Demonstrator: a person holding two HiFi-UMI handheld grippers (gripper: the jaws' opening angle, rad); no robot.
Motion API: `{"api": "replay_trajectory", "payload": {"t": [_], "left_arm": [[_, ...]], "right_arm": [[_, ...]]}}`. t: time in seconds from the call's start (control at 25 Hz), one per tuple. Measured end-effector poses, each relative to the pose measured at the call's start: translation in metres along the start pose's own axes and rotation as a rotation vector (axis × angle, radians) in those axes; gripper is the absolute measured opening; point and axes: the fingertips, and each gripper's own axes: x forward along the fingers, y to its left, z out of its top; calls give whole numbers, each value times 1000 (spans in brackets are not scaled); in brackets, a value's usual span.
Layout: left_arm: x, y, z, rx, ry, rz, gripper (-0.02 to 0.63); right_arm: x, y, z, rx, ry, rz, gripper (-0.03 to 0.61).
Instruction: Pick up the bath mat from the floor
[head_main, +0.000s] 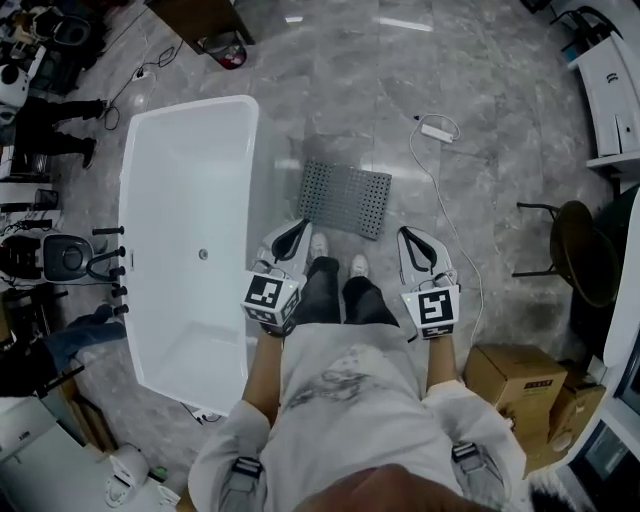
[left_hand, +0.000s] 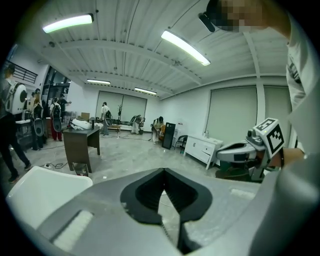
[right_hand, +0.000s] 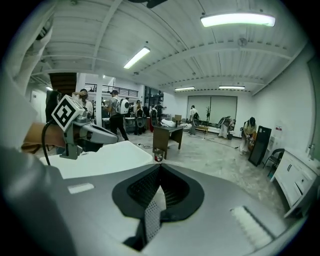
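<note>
Flanking the bath mat: bathtub left, cable right.

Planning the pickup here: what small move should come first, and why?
Probably lower the left gripper and right gripper toward the near edge of the bath mat, opening the jaws on the way. Both are shut and empty, held well above it, while the mat lies flat on the floor.

No legible text, labels or numbers.
</note>
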Motion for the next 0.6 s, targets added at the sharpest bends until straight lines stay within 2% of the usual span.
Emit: {"api": "replay_trajectory", "payload": {"t": [0.6], "left_arm": [[60, 87, -57, -17, 132, -130, 2]], "right_arm": [[93, 12, -37, 87, 112, -122, 2]]}}
